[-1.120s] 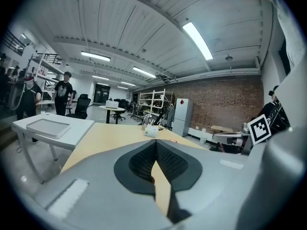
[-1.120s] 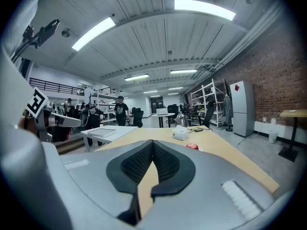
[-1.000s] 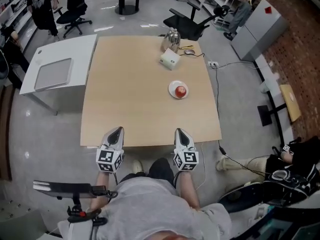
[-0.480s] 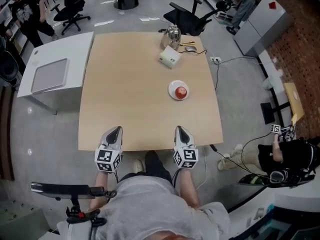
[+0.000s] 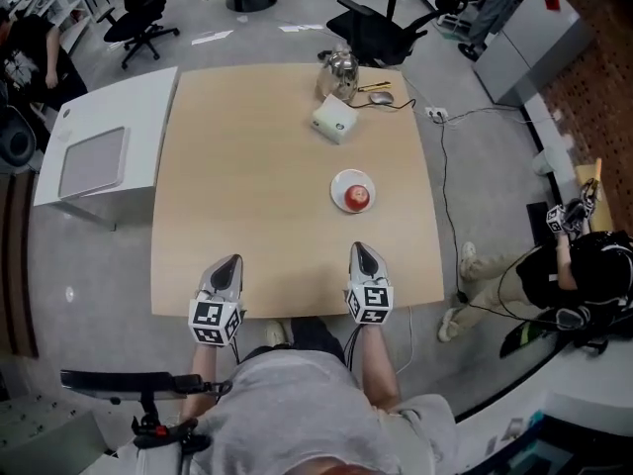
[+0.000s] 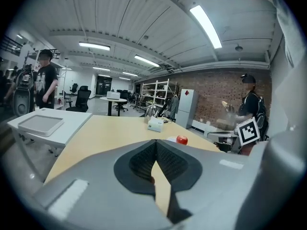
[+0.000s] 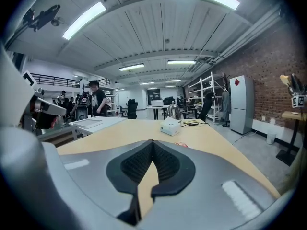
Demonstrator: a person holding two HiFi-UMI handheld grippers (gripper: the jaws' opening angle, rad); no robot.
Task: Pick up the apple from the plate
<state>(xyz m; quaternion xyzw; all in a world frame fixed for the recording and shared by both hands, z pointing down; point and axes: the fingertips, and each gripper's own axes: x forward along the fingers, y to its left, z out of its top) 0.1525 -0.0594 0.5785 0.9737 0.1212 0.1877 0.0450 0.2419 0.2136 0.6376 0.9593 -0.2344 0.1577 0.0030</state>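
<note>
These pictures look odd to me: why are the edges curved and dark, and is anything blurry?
Left gripper view: fisheye lens, black round border, ceiling lines bowed, the tool filling the bottom. Right gripper view: the same curving. Head view: table edges bulge outward; light even, apple sharp.

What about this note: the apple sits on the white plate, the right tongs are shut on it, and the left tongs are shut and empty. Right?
No: the right tongs are shut on nothing, well short of the apple, as the right gripper view and head view show. The apple sits on the white plate, and the left tongs are shut and empty.
</note>
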